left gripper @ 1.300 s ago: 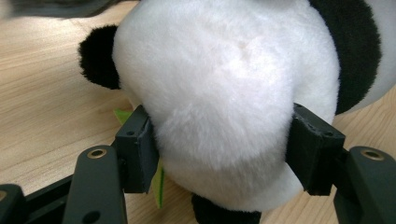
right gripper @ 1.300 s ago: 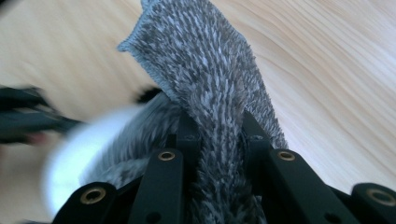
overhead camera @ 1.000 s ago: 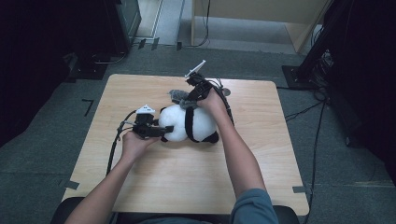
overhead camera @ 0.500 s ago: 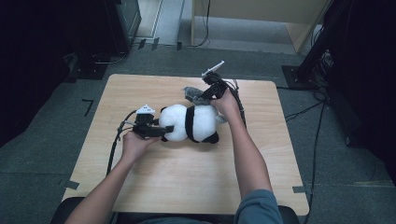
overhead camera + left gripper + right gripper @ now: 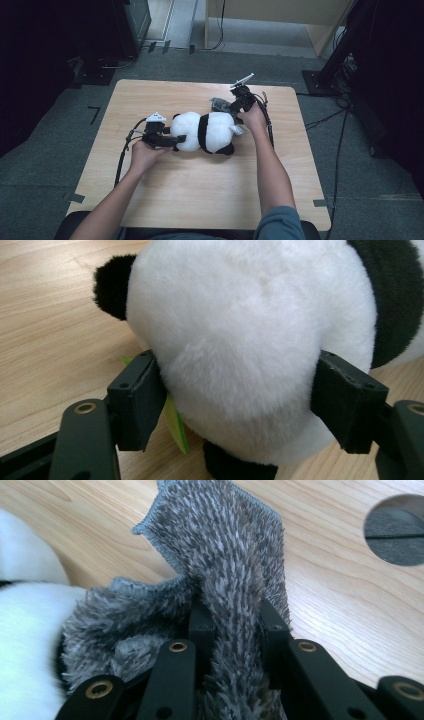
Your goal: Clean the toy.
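Observation:
A black-and-white plush panda (image 5: 210, 132) lies on its side in the middle of the wooden table (image 5: 200, 200). My left gripper (image 5: 172, 141) has its jaws on either side of the panda's white head (image 5: 240, 340). The jaws have just been opening, but the pads (image 5: 140, 400) still dent the fur. A green tag (image 5: 175, 422) pokes out under the head. My right gripper (image 5: 229, 106) sits just beyond the panda's rear. It is shut on a fold of a shaggy grey cloth (image 5: 225, 540), which rests against the panda (image 5: 25, 630) and the table.
A round cutout (image 5: 395, 527) in the tabletop lies beyond the cloth in the right gripper view. Bare wood surrounds the panda on the near side and at the left (image 5: 130, 95). Cables (image 5: 122, 160) trail from both grippers. Dark equipment stands on the floor beyond the table.
My right hand has carried the grey cloth to the right, off the top of the panda toward its rear end. The left hand has stayed at the panda's head.

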A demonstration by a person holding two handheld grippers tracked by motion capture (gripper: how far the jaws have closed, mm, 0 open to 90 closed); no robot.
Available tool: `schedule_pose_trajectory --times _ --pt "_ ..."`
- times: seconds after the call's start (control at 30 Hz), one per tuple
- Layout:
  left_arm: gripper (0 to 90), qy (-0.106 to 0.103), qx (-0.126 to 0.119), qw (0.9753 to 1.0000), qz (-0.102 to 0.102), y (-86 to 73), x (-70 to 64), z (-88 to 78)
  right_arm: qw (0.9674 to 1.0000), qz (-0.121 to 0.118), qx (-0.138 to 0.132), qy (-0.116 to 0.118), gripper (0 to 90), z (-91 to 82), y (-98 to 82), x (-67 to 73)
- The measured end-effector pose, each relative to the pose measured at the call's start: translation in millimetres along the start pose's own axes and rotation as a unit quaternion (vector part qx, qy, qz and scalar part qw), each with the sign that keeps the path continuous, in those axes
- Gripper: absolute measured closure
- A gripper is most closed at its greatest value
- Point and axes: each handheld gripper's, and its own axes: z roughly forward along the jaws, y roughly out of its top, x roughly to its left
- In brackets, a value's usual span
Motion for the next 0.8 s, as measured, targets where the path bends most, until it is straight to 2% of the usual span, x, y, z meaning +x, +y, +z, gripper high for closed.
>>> schedule_pose_trajectory --times 0.07,0.13,0.23,0.33,0.43,0.57,0.7,0.8 --pt "25.5 0.001 0.001 1.0000 0.001 -0.2 0.2 0.0 1.0000 -0.005 -0.006 -0.006 75.5 -0.4 -4.1 -3.1" --pt "25.2 -0.001 0.002 1.0000 0.001 -0.6 0.9 -0.1 1.0000 0.004 -0.004 -0.006 75.4 -1.0 -7.6 -7.2" --pt "25.4 -0.001 0.001 1.0000 0.003 -1.4 1.1 0.1 0.9997 0.015 -0.018 -0.006 75.6 -7.0 -12.4 -12.6" --pt "26.4 -0.005 -0.003 1.0000 0.003 -2.3 1.0 0.1 0.9990 0.009 -0.038 -0.023 75.8 -21.0 -12.5 -12.1" --pt "27.7 -0.011 -0.005 0.9999 -0.004 -2.8 1.3 -0.5 0.9976 0.013 -0.064 -0.024 75.8 -41.8 -8.9 -7.8" --pt "28.4 -0.013 -0.005 0.9999 -0.008 -2.6 0.4 -1.6 0.9948 0.004 -0.100 -0.021 75.8 -70.1 -1.9 5.1" --pt "27.5 -0.012 -0.005 0.9998 -0.012 -1.8 -1.1 -2.6 0.9939 -0.021 -0.108 -0.009 75.8 -89.9 5.4 28.9" --pt "26.6 -0.013 -0.005 0.9998 -0.017 -0.8 -2.6 -3.6 0.9921 -0.046 -0.117 0.004 75.7 -97.2 7.7 49.7"
